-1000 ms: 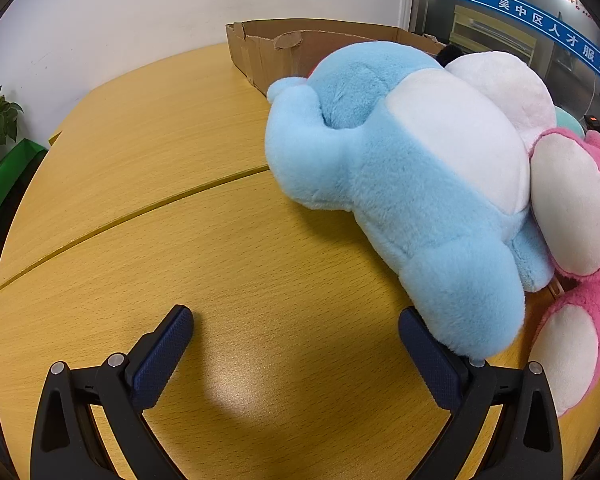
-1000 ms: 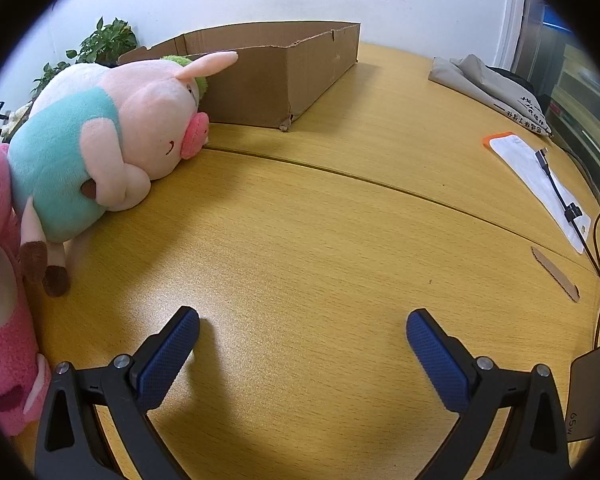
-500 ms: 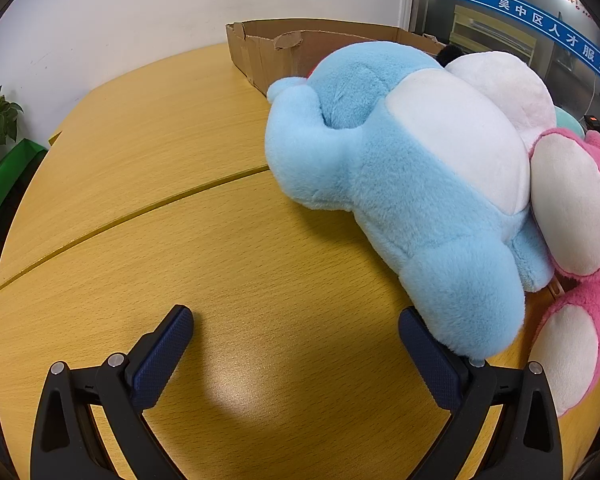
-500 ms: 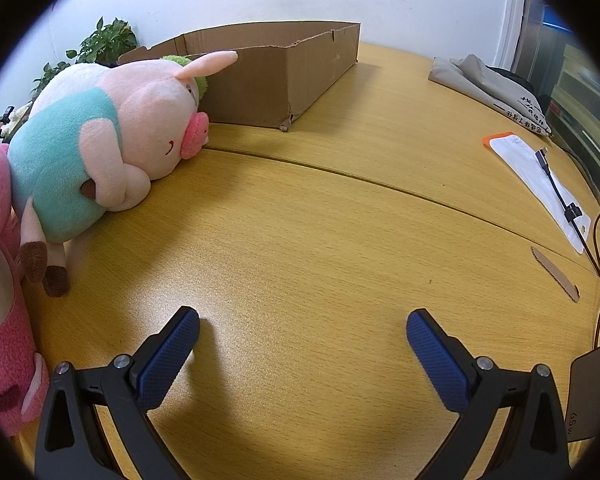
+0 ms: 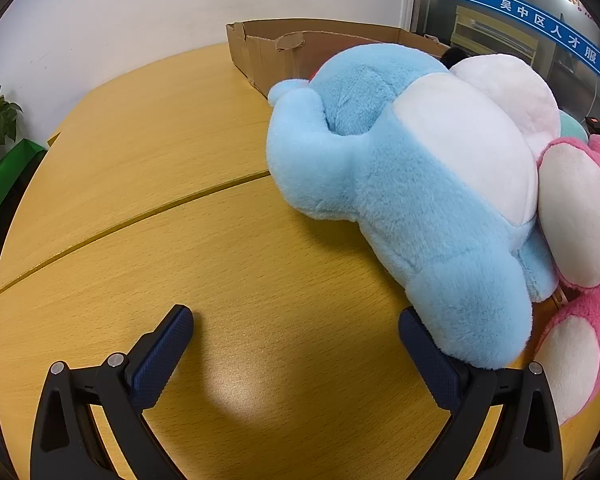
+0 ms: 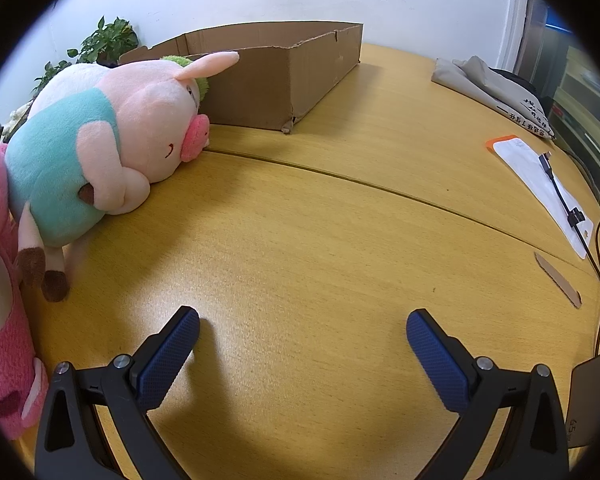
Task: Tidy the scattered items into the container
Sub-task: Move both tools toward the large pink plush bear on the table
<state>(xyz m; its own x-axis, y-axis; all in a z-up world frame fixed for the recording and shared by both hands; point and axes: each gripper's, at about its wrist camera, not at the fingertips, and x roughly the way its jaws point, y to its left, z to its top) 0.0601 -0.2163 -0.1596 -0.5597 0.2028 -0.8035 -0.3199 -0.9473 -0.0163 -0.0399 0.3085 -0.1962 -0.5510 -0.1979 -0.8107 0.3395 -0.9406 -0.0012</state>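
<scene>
Left gripper (image 5: 296,330): spread wide, empty, right pad touching blue plush (image 5: 404,184). Right gripper (image 6: 303,332): spread wide, empty, above bare table (image 6: 320,240). Pig plush (image 6: 112,140) and pink plush (image 6: 0,312) beside cardboard box (image 6: 276,80), outside it.

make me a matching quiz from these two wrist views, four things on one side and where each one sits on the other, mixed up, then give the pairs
Things
1. blue plush toy
2. pig plush toy
3. cardboard box
4. white envelope

Places
A. at the far side of the table, against the wall
B. lying flat on the right of the table, a cable across it
C. touching the left gripper's right finger
D. snout close to the box's front wall

Pairs: 1-C, 2-D, 3-A, 4-B
</scene>
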